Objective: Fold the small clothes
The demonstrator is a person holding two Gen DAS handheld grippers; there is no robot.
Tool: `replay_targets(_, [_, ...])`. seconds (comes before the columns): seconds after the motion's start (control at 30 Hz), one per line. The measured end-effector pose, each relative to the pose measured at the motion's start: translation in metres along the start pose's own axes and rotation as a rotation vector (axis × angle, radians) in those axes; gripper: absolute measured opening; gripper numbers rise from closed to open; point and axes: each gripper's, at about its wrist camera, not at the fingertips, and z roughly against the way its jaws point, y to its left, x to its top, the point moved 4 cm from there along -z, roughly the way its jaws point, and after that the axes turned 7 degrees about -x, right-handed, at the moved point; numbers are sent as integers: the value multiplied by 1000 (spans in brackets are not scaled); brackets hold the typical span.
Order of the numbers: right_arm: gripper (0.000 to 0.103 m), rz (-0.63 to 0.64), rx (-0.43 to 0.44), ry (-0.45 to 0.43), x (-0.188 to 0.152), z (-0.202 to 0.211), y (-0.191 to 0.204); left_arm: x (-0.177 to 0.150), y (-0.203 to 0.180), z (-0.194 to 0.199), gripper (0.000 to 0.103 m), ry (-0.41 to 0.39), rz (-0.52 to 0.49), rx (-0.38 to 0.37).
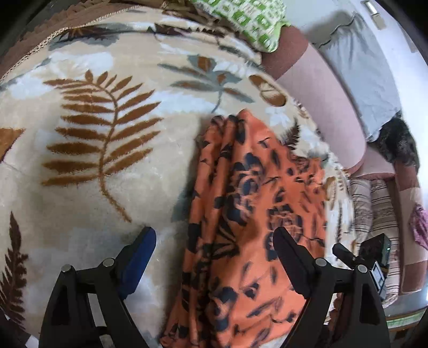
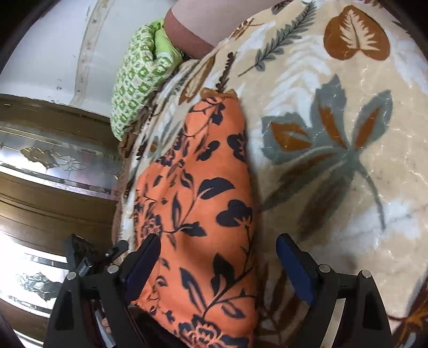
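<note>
We see the orange floral garment point(image 1: 248, 214) lying lengthwise, running away from both grippers on the leaf-print blanket point(image 1: 93, 160). Left gripper point(image 1: 214, 249) and right gripper point(image 2: 218, 254) both gape over its near end (nothing clamped), neither clearly nearer.

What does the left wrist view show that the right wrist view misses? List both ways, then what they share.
Only the left wrist view: a grey cloth on the pink sofa arm, striped fabric below.

Only the right wrist view: a wooden cabinet with etched glass.

Both: the orange floral garment on the leaf-print blanket, the green patterned cloth, open jaws.
</note>
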Motion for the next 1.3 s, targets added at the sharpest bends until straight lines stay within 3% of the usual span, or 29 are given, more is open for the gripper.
replay_targets(0.13, [90, 6, -1, 24, -4, -7, 0, -3, -6, -6, 88, 7, -72, 51])
replay_targets(0.2, [90, 28, 51, 38, -6, -5, 8, -4, -12, -6, 64, 8, -90, 17])
replay_targets(0.43, [89, 61, 47, 55, -7, -19, 16, -1, -6, -13, 66, 31, -42, -43])
replay_targets(0.47, [83, 77, 65, 55, -9, -17, 21, -2, -8, -13, 65, 29, -61, -32])
replay_targets(0.6, [77, 129, -28, 87, -11, -32, 26, -2, -8, -18, 57, 31, -89, -32])
replay_targets(0.67, [68, 111, -26, 76, -11, -34, 22, -3, -8, -19, 45, 42, -89, -66])
replay_targets(0.87, [43, 152, -39, 51, -13, -24, 27, -4, -15, -18, 31, 30, -120, -62])
replay_targets(1.03, [37, 205, -55, 29, -10, -11, 39, -5, -31, -11, 25, 3, -204, 4])
replay_targets(1.3, [35, 270, -42, -67, 1, 46, 57, -1, -80, 13, 24, -63, -294, -20])
